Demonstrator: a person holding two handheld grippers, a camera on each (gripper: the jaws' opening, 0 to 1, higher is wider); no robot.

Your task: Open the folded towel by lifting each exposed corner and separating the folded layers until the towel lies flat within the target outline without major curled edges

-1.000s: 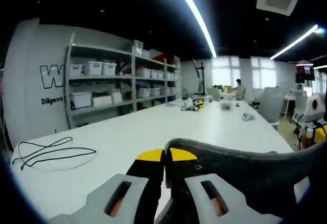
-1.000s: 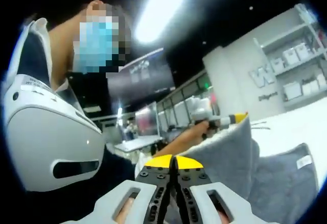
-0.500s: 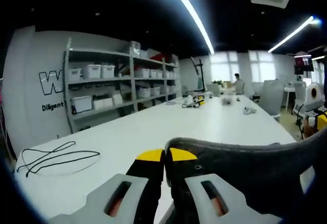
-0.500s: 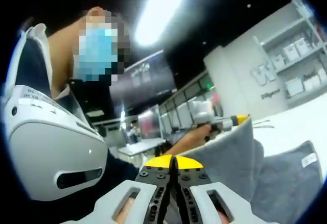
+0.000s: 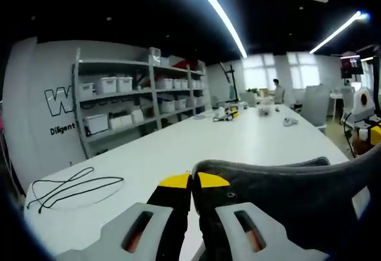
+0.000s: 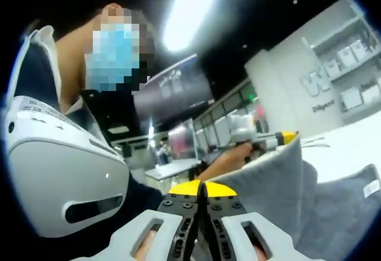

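Grey towel (image 5: 297, 195) cloth is pinched in both of my grippers and held up off the white worktop (image 5: 196, 148), which I read as the spreading step: with one corner in each gripper, the folded layers can hang apart before I lay the cloth down. I see no target outline from here, so I cannot say where it lies.

My left gripper (image 5: 191, 181) has its yellow-tipped jaws pressed together, and the towel's edge comes out of the pinch and sweeps away to the right as a dark curved band. It points level along the length of the worktop, toward the shelves (image 5: 137, 103) of white bins and a loose black cable (image 5: 74, 185) lying well off to the left.

My right gripper (image 6: 199, 188) is likewise clamped tight on the towel (image 6: 280, 184), whose grey layers rise just right of the jaws, with a second layer and a small white label (image 6: 373, 188) hanging farther right. This gripper is tipped upward and turned back toward the person, so the ceiling light fills the top of the right gripper view. Beyond the cloth's top edge, the left gripper (image 6: 275, 140) shows at the far corner, in the person's hand (image 6: 238, 153).

Judging by the slack drape, I would say the towel is only partly opened.
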